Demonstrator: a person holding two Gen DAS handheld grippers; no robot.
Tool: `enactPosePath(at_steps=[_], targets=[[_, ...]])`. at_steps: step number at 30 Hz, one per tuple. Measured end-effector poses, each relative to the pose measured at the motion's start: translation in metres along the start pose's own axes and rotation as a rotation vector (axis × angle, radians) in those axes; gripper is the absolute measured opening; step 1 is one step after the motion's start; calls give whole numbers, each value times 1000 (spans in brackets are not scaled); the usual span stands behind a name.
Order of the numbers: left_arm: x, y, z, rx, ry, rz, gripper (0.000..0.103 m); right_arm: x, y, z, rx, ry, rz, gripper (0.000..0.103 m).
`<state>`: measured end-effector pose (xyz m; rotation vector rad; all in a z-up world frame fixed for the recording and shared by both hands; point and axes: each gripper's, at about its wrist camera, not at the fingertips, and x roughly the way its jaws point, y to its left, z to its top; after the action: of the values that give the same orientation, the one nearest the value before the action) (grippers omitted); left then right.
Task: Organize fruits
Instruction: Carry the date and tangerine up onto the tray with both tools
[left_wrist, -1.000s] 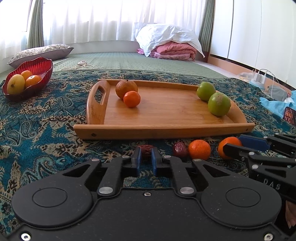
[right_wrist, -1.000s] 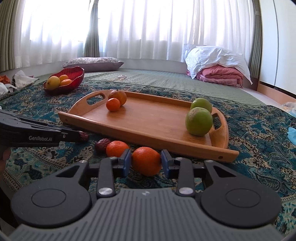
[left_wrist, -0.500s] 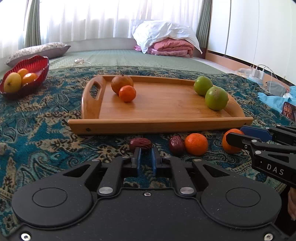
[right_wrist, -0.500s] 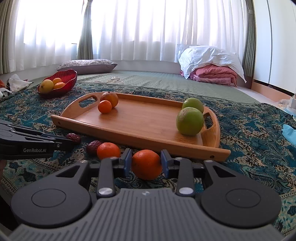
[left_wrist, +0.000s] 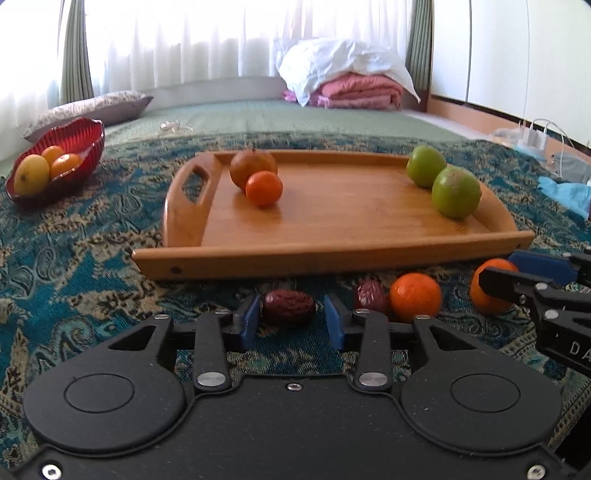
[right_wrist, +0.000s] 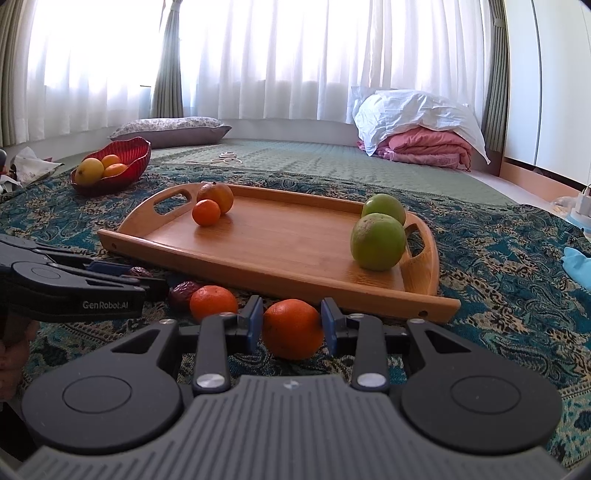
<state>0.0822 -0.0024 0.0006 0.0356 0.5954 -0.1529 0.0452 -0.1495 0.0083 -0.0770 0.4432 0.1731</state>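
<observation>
A wooden tray (left_wrist: 332, 254) (right_wrist: 258, 266) lies on the patterned rug, with an orange fruit and a tangerine (left_wrist: 263, 188) at its left end and two green fruits (left_wrist: 456, 192) at its right. In front of it lie two red dates and two oranges. My left gripper (left_wrist: 289, 319) is open, its pads on either side of the left date (left_wrist: 289, 312). The second date (left_wrist: 370, 291) and an orange (left_wrist: 415, 297) lie to its right. My right gripper (right_wrist: 291, 325) is shut on the other orange (right_wrist: 293, 328), low over the rug.
A red bowl (left_wrist: 79, 142) (right_wrist: 127, 157) with yellow and orange fruit stands at the far left. A pillow (right_wrist: 173, 129), folded pink bedding (right_wrist: 424, 147) and a cable lie beyond on the green mat. Blue cloth (left_wrist: 569, 192) lies at the right.
My left gripper was shut, drew back from the tray's edge, then opened around the left date. My right gripper stays closed on its orange and has risen slightly.
</observation>
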Motion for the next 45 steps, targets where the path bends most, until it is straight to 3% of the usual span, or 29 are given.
enactPosePath(at_steps=[11,18,23,29,34,45], targets=[[-14,-1,15,1,-77,-6,28,7,-2,8,15,-9,-21,38],[-11,1,22,-20,-70,-17,28,10,-2,0,26,20,-34,39],[-9,1,17,-19,-54,-15,28,12,-2,-4,32,35,-35,52],[-8,2,16,-30,-43,-13,28,22,-9,-11,104,100,-17,51],[-8,3,19,-32,-50,-10,28,20,-11,-9,124,82,-19,41],[4,10,44,-55,-64,9,28,21,-13,25,130,-15,-40,40]])
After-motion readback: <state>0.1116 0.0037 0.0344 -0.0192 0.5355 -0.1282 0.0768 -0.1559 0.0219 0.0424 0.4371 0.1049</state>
